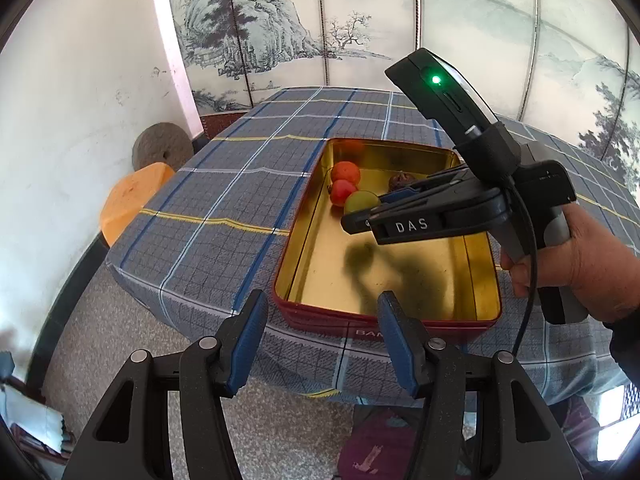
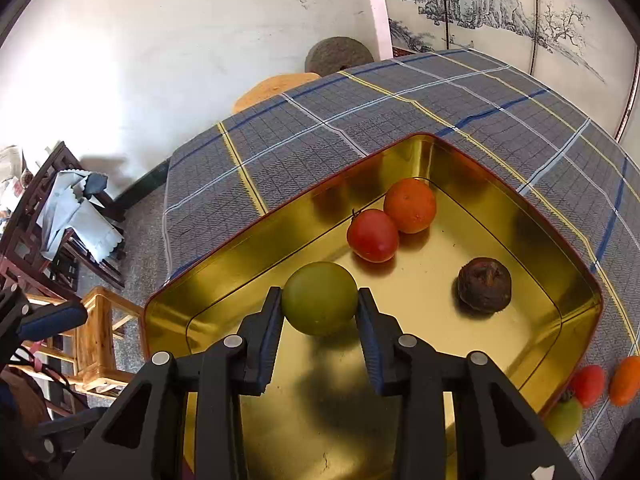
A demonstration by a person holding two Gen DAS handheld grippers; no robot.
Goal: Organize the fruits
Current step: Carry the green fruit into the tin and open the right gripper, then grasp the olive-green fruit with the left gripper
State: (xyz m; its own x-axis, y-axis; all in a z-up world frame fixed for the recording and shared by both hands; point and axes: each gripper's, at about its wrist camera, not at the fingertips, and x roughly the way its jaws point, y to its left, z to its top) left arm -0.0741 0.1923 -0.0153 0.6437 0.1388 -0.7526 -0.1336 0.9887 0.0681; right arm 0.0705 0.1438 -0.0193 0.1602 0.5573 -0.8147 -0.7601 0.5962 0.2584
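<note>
Sorting partly done, as judged from how things lie: three fruits already rest on the gilt floor of the red tin [image 2: 576,280], namely an orange fruit [image 2: 410,205] and a red fruit [image 2: 373,235] touching each other toward the far corner, and a dark brown wrinkled fruit [image 2: 484,284] lying apart from them nearer the right wall; a fourth, the green fruit [image 2: 319,298], is clamped between the pads of the right tool [image 2: 319,340] and hangs over the tin's floor, its shadow falling below it, so it appears carried but not yet set down; the left tool [image 1: 322,344] stands partly open with nothing between its fingers, poised off the near edge of the tin above the checked cloth of the surface [image 1: 224,184]; left to do, by this reading: at least three more fruits outside the tin at its lower right, a second red fruit [image 2: 588,384], a second orange fruit [image 2: 626,380] and a pale green fruit [image 2: 564,420]; hard to make out: these three sit at the distorted edge of the right wrist view, the orange one is cut by the frame and the green one is partly hidden behind the tin's rim; in the left wrist view the right tool and the hand [image 1: 580,256] that holds it cover the right part of the tin, so the surface beyond cannot be checked for further fruit; whether the green fruit touches the tin's floor cannot be told.
</note>
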